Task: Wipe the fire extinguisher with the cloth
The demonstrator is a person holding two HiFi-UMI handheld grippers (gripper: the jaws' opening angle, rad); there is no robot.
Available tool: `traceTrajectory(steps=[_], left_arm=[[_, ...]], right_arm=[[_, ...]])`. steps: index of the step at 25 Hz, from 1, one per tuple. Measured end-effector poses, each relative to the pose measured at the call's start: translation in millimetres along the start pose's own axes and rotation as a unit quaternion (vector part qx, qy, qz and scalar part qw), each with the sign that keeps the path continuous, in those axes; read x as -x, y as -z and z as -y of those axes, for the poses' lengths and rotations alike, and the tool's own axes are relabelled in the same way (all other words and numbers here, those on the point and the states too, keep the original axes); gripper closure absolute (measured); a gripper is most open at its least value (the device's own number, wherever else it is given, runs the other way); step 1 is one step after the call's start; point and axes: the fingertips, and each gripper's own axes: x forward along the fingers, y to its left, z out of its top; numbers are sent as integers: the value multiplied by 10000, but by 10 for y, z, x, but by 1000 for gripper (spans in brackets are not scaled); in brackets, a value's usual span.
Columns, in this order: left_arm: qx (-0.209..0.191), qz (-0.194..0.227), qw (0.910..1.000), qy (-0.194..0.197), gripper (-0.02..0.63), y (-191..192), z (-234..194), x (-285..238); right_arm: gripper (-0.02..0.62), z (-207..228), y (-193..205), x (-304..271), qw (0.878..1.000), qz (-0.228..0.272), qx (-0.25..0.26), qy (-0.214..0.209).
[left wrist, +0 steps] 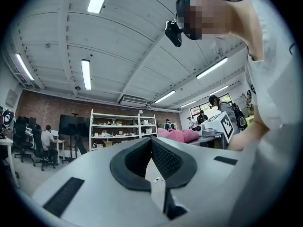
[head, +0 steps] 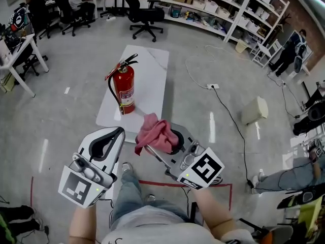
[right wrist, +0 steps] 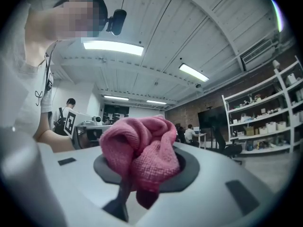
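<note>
Right claw [head: 171, 140] clenched on pink cloth [head: 155, 132]; left claw [head: 118, 132] pinched together, empty — fire extinguisher [head: 124, 88] upright on worktop [head: 152, 67] ahead, untouched. Press bunched cloth flat on cylinder, steady strokes, avoid tipping.

Grey concrete floor [head: 61, 136], white shelving [left wrist: 123, 125] along brick wall [left wrist: 42, 108], ceiling strip lights [left wrist: 86, 74].

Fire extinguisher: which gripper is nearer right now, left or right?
Left, going by the head view. The left gripper is just short of the fire extinguisher; the right gripper, holding the cloth, is farther off to the right. Neither touches it.
</note>
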Motion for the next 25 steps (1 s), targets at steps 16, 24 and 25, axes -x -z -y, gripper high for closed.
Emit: traceTrajectory(steps=[16, 24, 25], left_arm=[[-186, -172, 9985, 481, 598, 1254, -1825, -681], [-667, -20, 9956, 653, 598, 2799, -1787, -771], [-711, -13, 9953, 651, 598, 3048, -1754, -754]], right_arm=[[456, 1589, 1115, -1928, 9971, -122, 596, 453], [456, 2010, 2574, -2068, 9919, -100, 1140, 554], [456, 2007, 2809, -2076, 9909, -96, 1227, 541]])
